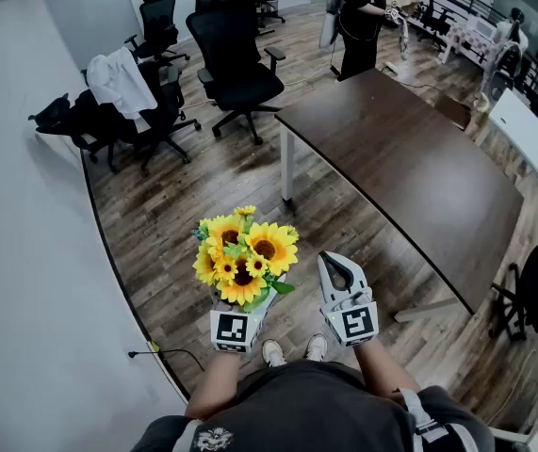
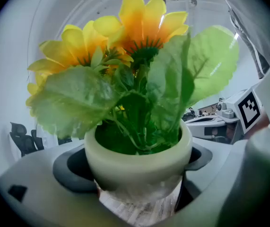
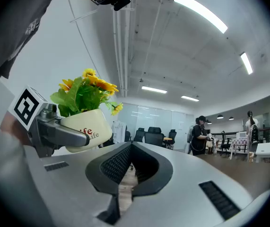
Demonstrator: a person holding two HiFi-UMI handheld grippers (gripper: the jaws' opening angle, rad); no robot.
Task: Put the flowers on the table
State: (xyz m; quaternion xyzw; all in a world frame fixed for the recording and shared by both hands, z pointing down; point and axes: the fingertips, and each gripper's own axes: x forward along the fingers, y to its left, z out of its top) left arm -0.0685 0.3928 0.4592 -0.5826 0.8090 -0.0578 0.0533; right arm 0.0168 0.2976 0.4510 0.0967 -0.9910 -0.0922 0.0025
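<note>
Status: pickup is done, placement is not. The flowers (image 1: pixel 244 257) are off the ground, carried in front of the person's body above the wooden floor (image 1: pixel 184 205). The dark worktop (image 1: pixel 410 158) lies ahead and to the right, well apart from them. My judgement is that the whole approach is left, then lowering the pot onto the surface and letting go. The near end of the worktop shows bare in the head view, so there looks to be room to set down.

Left tool (image 1: pixel 243 301): clenched on the pot (image 2: pixel 137 162). In the left gripper view the jaws stand wide, with a dark pad against the rim on each side. The right gripper view shows one jaw lying across the pot's side. The pot sits upright and the tool is held level.

Right tool (image 1: pixel 339 273): closed with nothing between its jaws. In its own view the ribbed pads meet at the tip and only floor shows through the gap behind. It is held just beside the left tool and takes no part in the carry.

Object notes:
- The blooms are sunflowers with yellow petals shading to orange and dark centres. Broad green leaves spread wider than the pot.
- The pot is small, round and cream, with a thick rounded rim.
- Its side carries reddish lettering, partly hidden by the jaw.
- The bouquet is top-heavy for its base, I judge, so the pot should go down flat.
</note>
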